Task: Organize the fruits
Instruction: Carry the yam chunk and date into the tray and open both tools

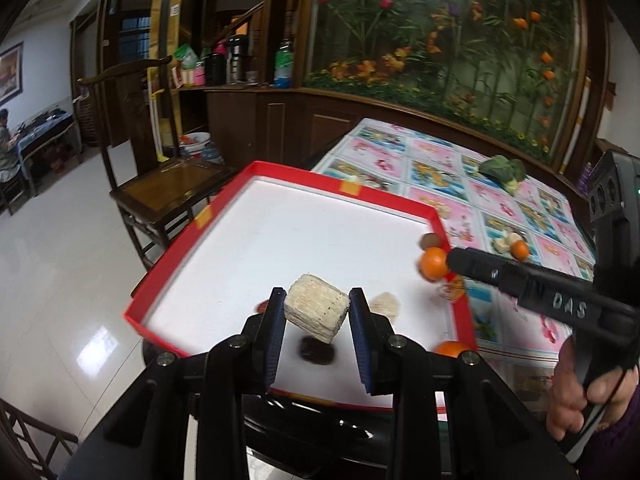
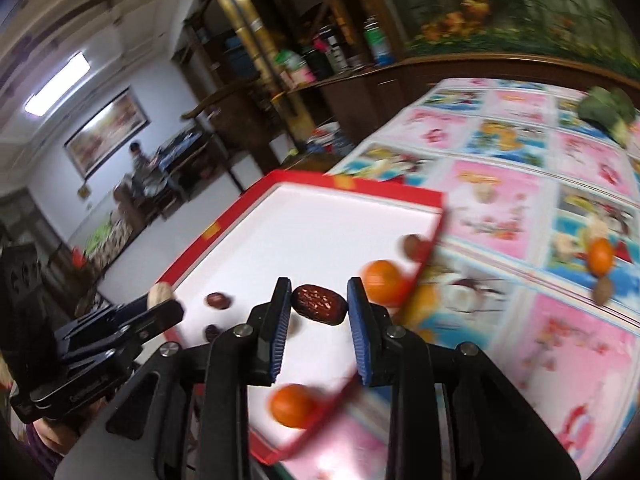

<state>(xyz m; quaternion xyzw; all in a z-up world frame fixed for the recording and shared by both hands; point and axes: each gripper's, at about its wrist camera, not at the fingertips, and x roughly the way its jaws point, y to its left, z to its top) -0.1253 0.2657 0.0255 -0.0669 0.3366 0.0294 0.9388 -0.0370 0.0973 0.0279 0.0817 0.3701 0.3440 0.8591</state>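
I judge the step in hand to be a two-handed carry into the red-rimmed tray (image 1: 404, 200). My left gripper (image 1: 317, 312) is clenched on a pale ribbed block (image 1: 316, 312), possibly a corn piece, held clear above the tray's white floor. My right gripper (image 2: 320, 304) is clenched on a wrinkled red date (image 2: 320, 304), also above the tray floor. Below and behind the left fingers lies a dark date (image 1: 317, 350); just ahead and right of the right fingers sits an orange (image 2: 382, 282), with a brown nut (image 2: 412, 246) beyond it against the rim. The next move calls for lowering each piece to a bare patch beside its own kind, then easing the jaws apart. The right wrist view is badly blurred, so the small dark fruits left of that gripper cannot be identified. A second orange (image 2: 292, 404) lies beneath the right gripper's frame.
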